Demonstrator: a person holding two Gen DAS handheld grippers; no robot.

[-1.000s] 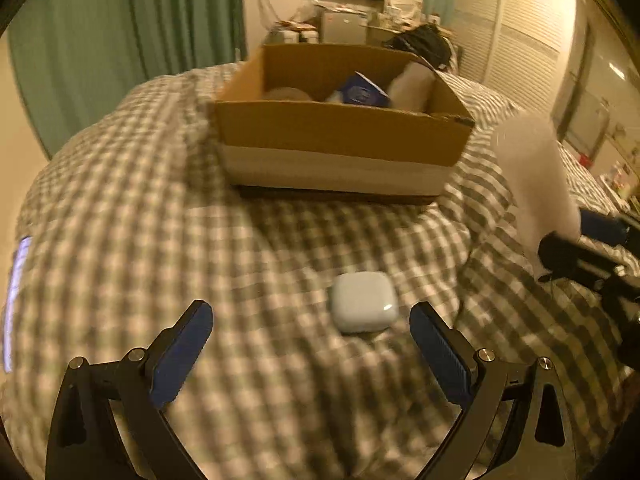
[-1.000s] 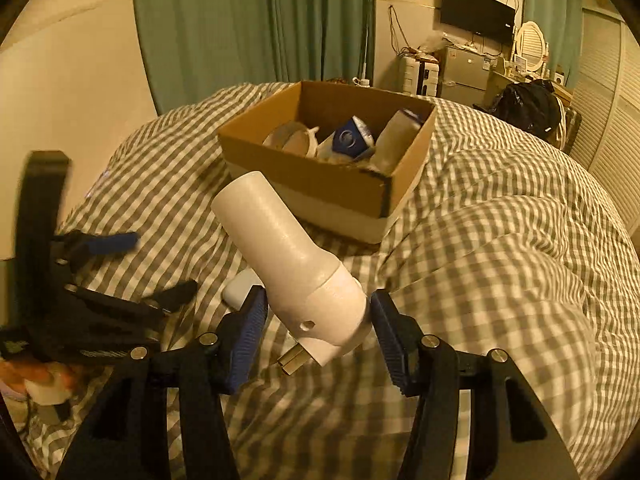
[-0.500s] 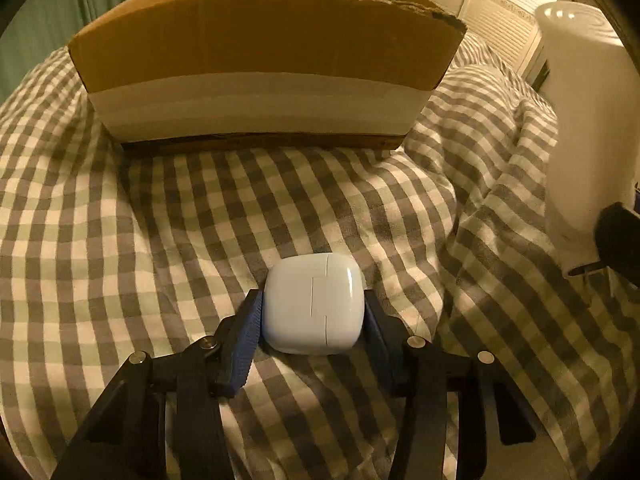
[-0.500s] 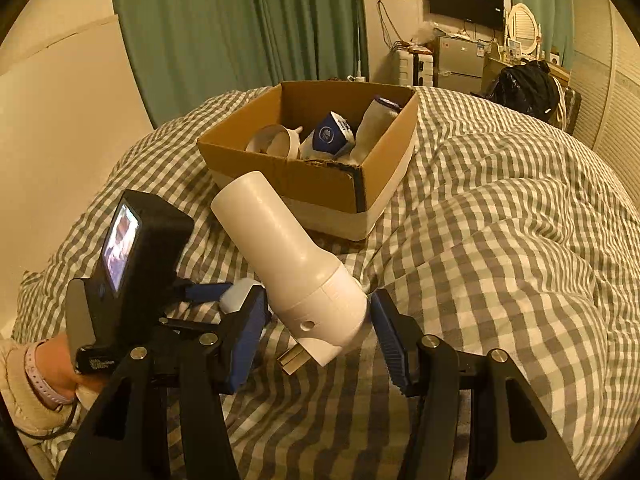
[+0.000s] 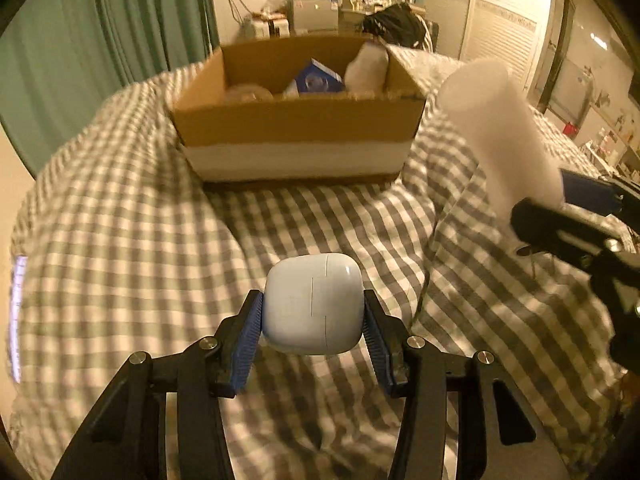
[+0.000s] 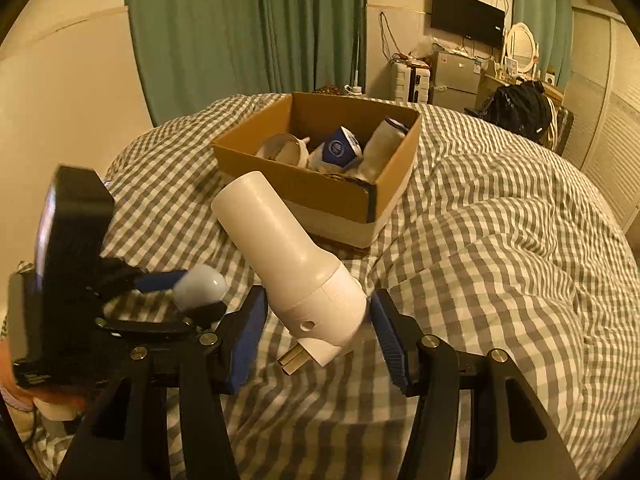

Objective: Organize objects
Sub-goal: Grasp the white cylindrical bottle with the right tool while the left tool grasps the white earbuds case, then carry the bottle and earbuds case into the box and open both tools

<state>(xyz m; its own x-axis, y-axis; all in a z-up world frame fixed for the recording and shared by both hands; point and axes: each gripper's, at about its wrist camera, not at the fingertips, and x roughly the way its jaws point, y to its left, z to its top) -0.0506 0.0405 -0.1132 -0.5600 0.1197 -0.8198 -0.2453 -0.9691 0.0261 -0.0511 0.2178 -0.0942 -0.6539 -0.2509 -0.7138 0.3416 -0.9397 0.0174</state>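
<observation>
My left gripper (image 5: pixel 313 316) is shut on a white earbud case (image 5: pixel 314 303) and holds it above the checked bedcover. The case also shows in the right wrist view (image 6: pixel 200 287), in the left gripper at the left. My right gripper (image 6: pixel 318 320) is shut on a white plug-in night light (image 6: pixel 288 256), tilted up and left, prongs down. In the left wrist view the light (image 5: pixel 502 136) hangs at the right. The open cardboard box (image 5: pixel 296 128) stands ahead with a blue-white carton (image 6: pixel 338 150), a white tube and a white cup inside.
The rumpled green-checked bedcover (image 6: pixel 480 240) covers the bed. Green curtains (image 6: pixel 248 32) hang behind the box. A fridge, a TV, a mirror and a dark bag (image 6: pixel 518 110) stand at the far right beside louvred doors.
My left gripper came down on the earbud case, shut on it, and has lifted it off the bedcover. My right gripper kept hold of the night light and stayed nearly in place.
</observation>
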